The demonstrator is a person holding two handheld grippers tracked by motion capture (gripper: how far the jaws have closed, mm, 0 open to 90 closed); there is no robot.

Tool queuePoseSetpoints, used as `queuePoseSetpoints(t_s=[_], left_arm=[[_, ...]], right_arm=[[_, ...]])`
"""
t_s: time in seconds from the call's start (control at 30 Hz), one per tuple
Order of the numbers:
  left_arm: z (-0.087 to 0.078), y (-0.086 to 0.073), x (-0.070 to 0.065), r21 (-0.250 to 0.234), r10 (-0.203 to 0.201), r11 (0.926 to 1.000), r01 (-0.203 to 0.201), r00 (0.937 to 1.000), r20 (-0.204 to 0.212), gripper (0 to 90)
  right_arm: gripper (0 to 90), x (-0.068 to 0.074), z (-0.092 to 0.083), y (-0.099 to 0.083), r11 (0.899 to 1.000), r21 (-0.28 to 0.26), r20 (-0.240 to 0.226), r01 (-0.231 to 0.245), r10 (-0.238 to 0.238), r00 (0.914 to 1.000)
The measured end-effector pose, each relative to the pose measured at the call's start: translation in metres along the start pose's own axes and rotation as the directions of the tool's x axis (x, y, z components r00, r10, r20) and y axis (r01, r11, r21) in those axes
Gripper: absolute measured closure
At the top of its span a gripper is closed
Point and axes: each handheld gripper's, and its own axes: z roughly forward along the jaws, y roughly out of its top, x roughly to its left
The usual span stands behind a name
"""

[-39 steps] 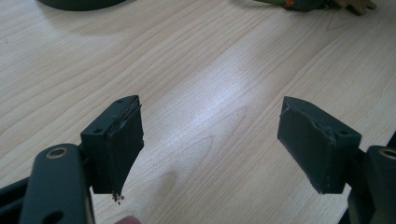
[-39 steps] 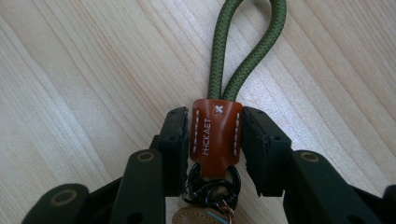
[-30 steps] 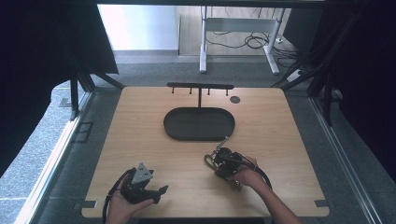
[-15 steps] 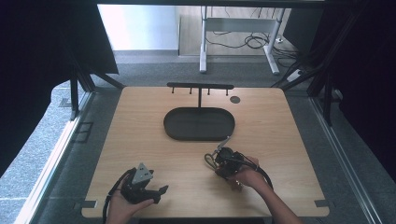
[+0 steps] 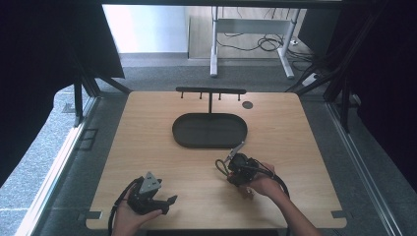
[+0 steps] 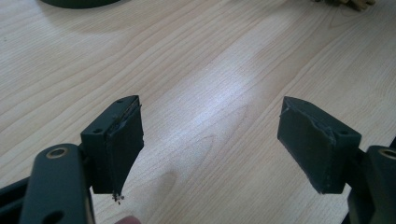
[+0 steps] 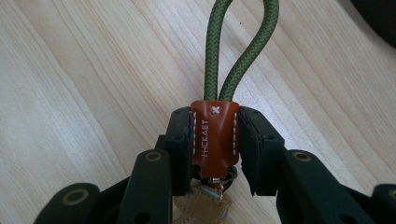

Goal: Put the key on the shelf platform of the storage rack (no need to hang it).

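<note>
Right tongs (image 7: 215, 154) squeeze brown leather tag (image 7: 215, 135) of key strap; green rope loop (image 7: 240, 44) sticks out front, seen clearly in right gripper view. High view shows strap small, near front edge of dark oval tray (image 5: 210, 130) on wood surface (image 5: 147, 142). Left tongs (image 6: 219, 144) wide open, nothing between, low over surface.
</note>
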Motion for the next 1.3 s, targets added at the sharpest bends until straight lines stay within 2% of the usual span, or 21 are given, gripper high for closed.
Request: queuePoseSetpoints(t_s=[0.63, 1.0, 1.3], left_arm=[[0.000, 0.000, 0.000, -0.002, 0.000, 1.0000, 0.000, 1.0000, 0.000, 23.0], [0.000, 0.001, -0.001, -0.002, 0.003, 1.0000, -0.003, 1.0000, 0.001, 23.0], [0.000, 0.001, -0.001, -0.002, 0.005, 1.0000, -0.005, 1.0000, 0.001, 23.0]], right_arm=[[66.6, 0.002, -0.028, 0.008, 0.999, -0.030, 0.031, 0.033, -0.032, 0.9990], [66.5, -0.001, -0.053, 0.012, 0.998, -0.044, 0.069, 0.042, -0.038, 0.9969], [66.5, -0.004, -0.067, 0.015, 0.998, -0.055, 0.090, 0.038, -0.033, 0.9954]])
